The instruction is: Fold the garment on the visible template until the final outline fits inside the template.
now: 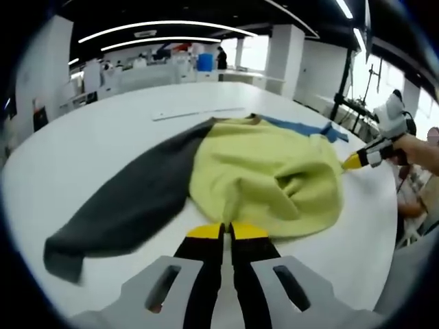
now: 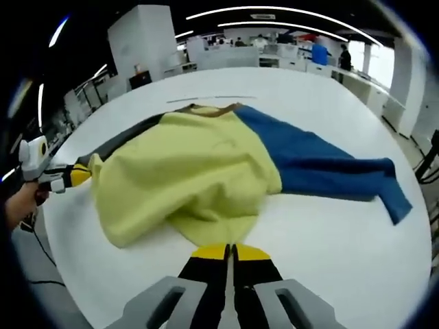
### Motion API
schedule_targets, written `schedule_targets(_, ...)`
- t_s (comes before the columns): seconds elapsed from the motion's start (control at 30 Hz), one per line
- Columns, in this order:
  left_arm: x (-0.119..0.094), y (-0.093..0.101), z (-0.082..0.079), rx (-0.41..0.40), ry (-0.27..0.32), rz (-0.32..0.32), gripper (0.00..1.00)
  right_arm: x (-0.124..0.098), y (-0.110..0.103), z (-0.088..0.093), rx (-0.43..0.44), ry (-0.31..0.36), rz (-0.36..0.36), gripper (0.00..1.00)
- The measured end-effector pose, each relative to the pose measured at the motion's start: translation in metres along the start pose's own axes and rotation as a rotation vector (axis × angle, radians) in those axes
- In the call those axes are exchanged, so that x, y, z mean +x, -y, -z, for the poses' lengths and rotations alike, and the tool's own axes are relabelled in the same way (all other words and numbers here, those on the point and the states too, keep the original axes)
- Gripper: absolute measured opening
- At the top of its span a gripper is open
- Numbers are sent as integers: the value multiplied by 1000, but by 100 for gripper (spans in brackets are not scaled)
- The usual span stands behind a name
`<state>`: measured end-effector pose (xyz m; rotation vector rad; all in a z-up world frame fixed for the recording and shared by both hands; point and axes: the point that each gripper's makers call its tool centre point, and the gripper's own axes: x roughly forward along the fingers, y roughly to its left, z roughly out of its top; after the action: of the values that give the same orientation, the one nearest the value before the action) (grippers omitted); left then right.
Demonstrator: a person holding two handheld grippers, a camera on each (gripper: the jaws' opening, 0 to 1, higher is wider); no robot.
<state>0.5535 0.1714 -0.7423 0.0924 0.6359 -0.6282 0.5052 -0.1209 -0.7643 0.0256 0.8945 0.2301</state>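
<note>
Left gripper view, going left to right: we see the white table point(image 1: 82, 151) with the garment point(image 1: 260, 175) spread on it. Its dark grey sleeve point(image 1: 123, 205) runs out to the left and ends near the table edge. The yellow-green body sits mid-table, rumpled, with a raised fold on its right side. The blue sleeve point(image 1: 302, 127) peeks out behind the body at upper right. A thin pale strip point(image 1: 195, 112) lies on the table beyond the collar. The left tool point(image 1: 227, 232) rises from the bottom of the view, its yellow tips pressed together right at the near hem of the yellow body. We cannot tell if any cloth is pinched between them. At the far right, the right tool point(image 1: 353, 161) comes in held by a hand point(image 1: 415, 147), with its yellow tip at the right edge of the body.

Right gripper view, left to right: the left tool point(image 2: 75, 176) shows at the far left, tip touching the left edge of the yellow body. The garment point(image 2: 192, 171) lies mid-table with the grey sleeve point(image 2: 130, 137) behind it and the brown collar point(image 2: 216, 108) at the far side. The blue sleeve point(image 2: 329, 168) stretches out to the right, with the cuff near the table point(image 2: 329, 267) edge. The right tool point(image 2: 230, 252) has its tips closed together at the near hem. Again we cannot tell if cloth is caught.
</note>
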Motion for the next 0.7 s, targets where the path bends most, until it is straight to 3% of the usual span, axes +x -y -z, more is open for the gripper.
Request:
schedule_targets(0.43,-27,18,1,-29,-3,13,1,-29,-4,-14,-36,89,-65,0)
schedule_targets(0.53,-34,28,5,-32,-40,31,1,-35,-6,-14,-44,95,-88,0)
schedule_targets(0.7,-51,43,6,-51,-38,58,1,-48,-3,-10,-56,89,-104,0)
